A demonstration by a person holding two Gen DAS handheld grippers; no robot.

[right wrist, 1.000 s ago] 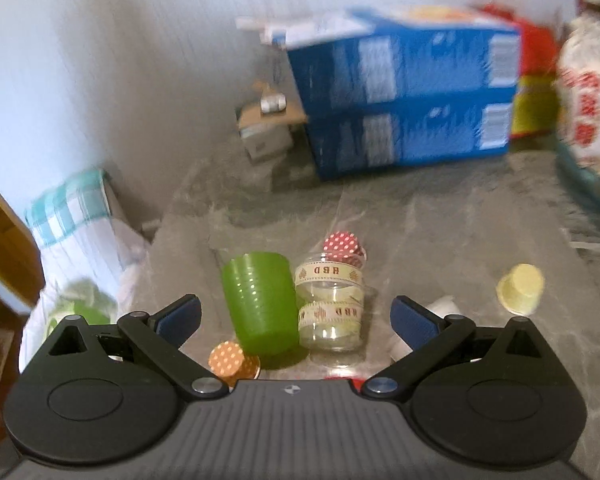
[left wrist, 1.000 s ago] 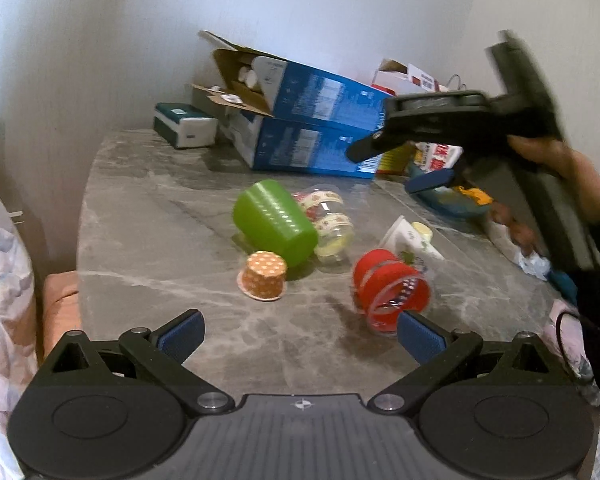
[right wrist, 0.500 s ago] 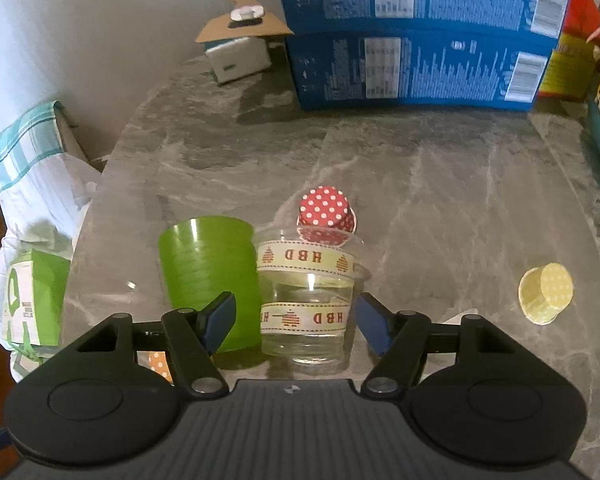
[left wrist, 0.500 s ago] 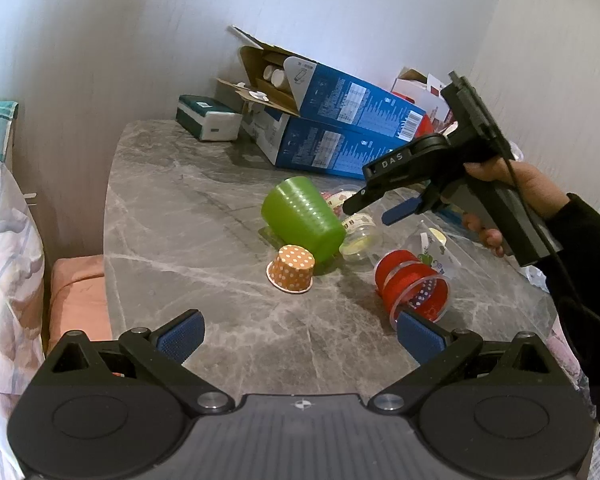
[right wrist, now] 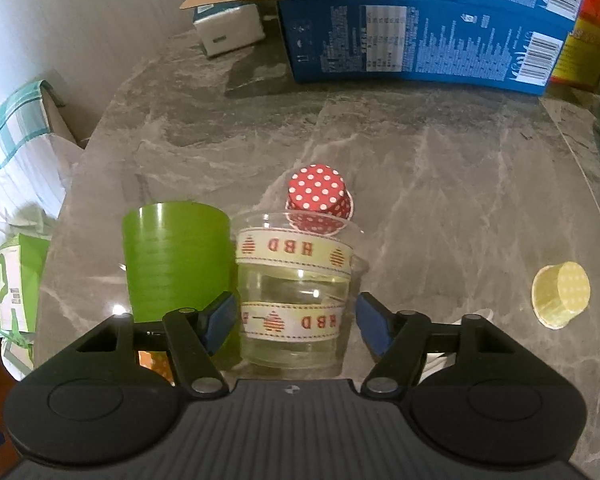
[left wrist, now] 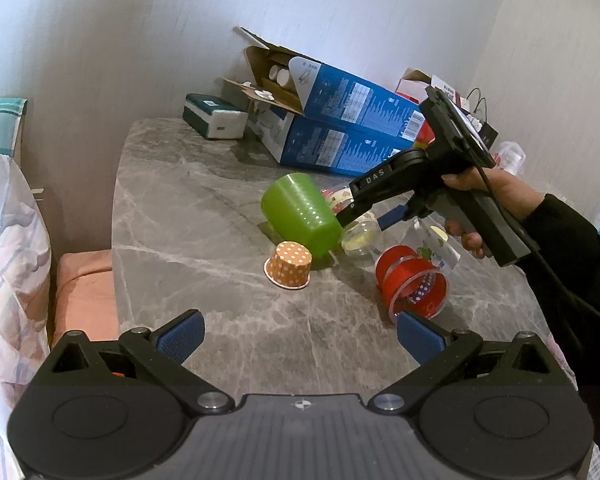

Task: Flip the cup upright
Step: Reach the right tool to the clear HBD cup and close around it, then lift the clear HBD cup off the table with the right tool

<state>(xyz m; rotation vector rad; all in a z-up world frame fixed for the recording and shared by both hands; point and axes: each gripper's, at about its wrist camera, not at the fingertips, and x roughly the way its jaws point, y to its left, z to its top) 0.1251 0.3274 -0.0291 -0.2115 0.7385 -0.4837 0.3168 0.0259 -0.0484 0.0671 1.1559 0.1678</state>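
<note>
Right wrist view puts our right tongs [right wrist: 294, 322] around a clear cup [right wrist: 294, 296] on the grey counter [right wrist: 440, 184], one blue pad on each side with a narrow gap left, so not yet gripping. We read "HBD" upside down on its two cream bands, so it stands mouth down; nothing shows inside. A green cup [right wrist: 176, 260], also inverted, touches its left side, and a red dotted paper cup [right wrist: 320, 196] sits just behind. A yellow paper cup [right wrist: 562, 300] lies on its side, well apart. Left wrist view adds what this one hides: an orange dotted paper cup [left wrist: 288, 265], a red cup [left wrist: 412, 286] on its side, and "DAS" on the right tool. Our left tongs [left wrist: 300, 338] hang wide and empty
</note>
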